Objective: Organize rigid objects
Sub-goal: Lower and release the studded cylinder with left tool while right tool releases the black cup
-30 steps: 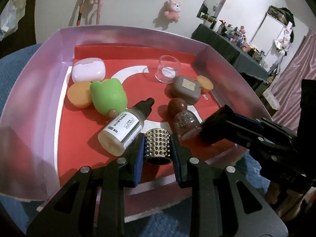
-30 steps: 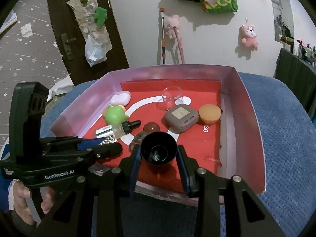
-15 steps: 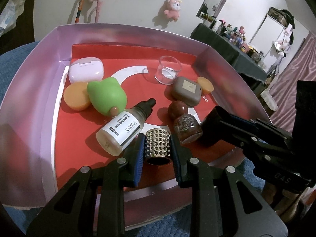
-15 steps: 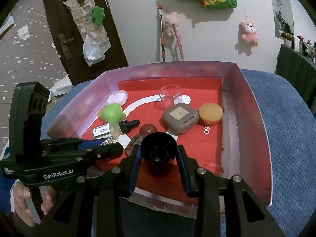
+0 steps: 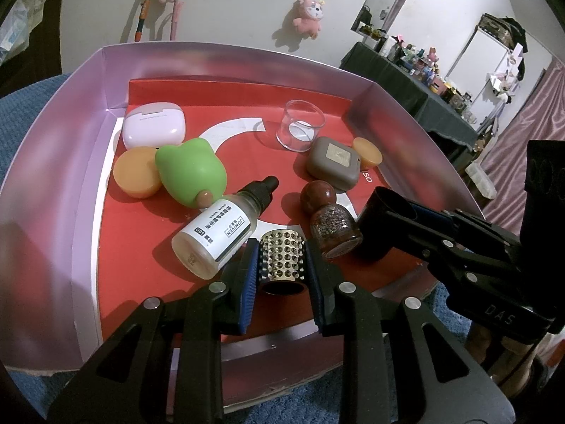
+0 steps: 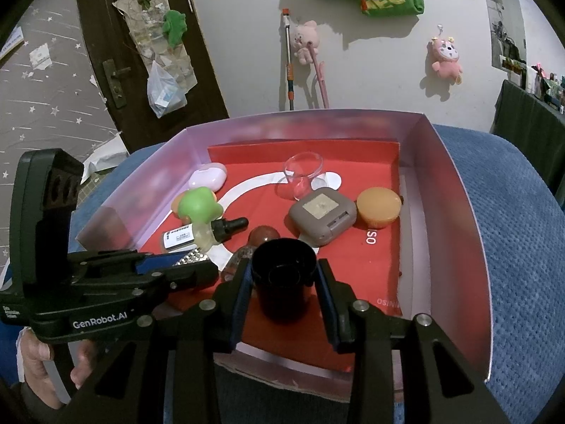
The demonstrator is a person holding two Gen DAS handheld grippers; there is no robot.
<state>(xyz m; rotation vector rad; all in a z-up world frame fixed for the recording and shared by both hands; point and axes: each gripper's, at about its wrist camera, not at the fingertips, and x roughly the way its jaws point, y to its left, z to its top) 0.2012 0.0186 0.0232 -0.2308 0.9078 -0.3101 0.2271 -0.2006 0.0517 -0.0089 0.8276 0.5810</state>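
Perforated metal cylinder [image 5: 282,259] at six o'clock stays clamped in the left gripper [image 5: 282,265], the black cup [image 6: 283,275] in the right gripper [image 6: 284,282]; neither placed yet.

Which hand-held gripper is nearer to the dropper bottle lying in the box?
Left. The left hand-held gripper, shut on a perforated metal cylinder, is right beside the dropper bottle. The right hand-held gripper, holding a black cup, is farther off, past the glitter bottle.

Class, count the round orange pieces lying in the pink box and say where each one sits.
2. One orange piece lies at the left, touching the green frog toy; the other sits at the right beside the grey square case. More could be hidden.
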